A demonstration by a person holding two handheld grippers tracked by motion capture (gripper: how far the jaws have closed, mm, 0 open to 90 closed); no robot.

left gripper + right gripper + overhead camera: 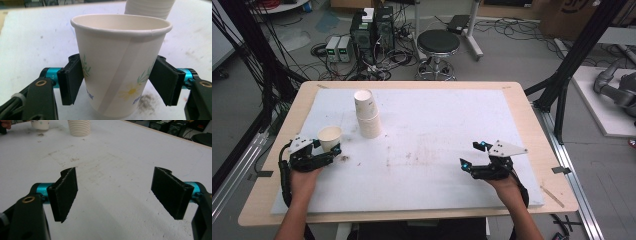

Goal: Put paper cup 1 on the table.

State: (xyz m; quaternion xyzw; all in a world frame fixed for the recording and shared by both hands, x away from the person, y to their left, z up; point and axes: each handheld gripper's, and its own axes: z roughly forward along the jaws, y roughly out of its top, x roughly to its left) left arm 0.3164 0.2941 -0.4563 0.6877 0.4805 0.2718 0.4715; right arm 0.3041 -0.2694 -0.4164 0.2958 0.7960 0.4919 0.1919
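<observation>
- Left gripper [325, 148]: your left hand holds it at the near left of the white mat [437, 120]; its jaws are clamped on the lower wall of a single paper cup [120, 65], one pad on each side.
- Paper cup: upright, mouth up, printed with daisies; it stands on the mat beside a dark smudge [147, 102].
- Cup stack [367, 114]: inverted cups, just beyond the held cup and to its right, apart from it.
- Right gripper [474, 155]: low over the near right of the mat, well apart from both; your jaws stand wide with nothing between them.
</observation>
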